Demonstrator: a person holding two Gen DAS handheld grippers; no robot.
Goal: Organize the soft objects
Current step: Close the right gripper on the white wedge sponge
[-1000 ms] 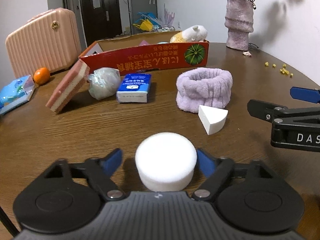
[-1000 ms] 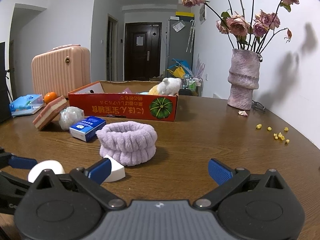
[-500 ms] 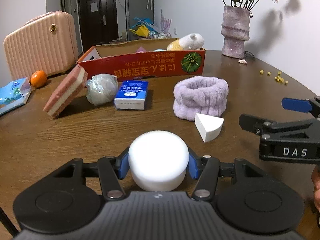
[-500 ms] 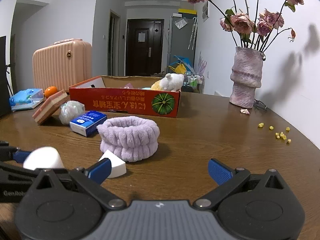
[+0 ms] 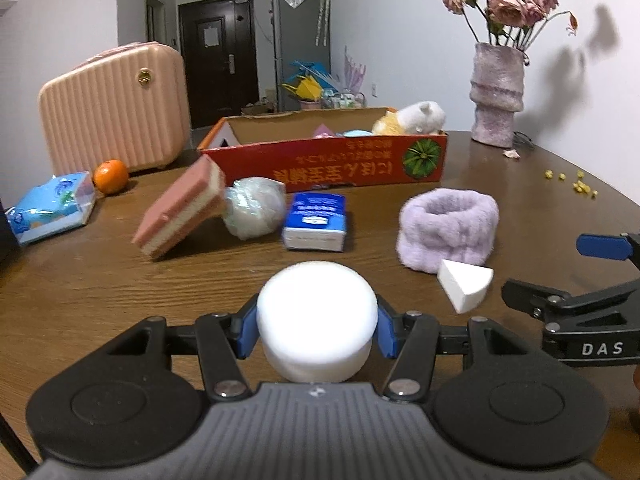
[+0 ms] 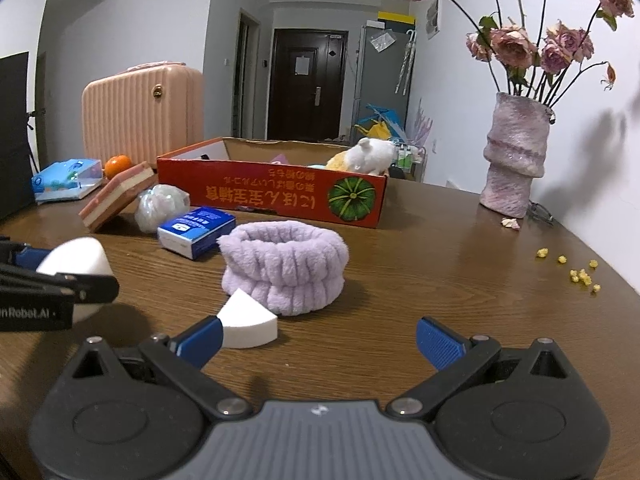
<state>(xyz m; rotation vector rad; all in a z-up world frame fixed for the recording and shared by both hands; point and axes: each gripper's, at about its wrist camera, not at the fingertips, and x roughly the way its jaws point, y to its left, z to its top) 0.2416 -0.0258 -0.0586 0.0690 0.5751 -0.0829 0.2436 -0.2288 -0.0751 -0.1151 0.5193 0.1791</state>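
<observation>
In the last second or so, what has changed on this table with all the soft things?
The left gripper closed its jaws on the round white foam puff, which had sat loose between them, and lifted it slightly off the brown wooden table. The right gripper stayed open and empty, its left finger beside the white wedge sponge. The fluffy lilac headband and red cardboard box stayed put.
</observation>
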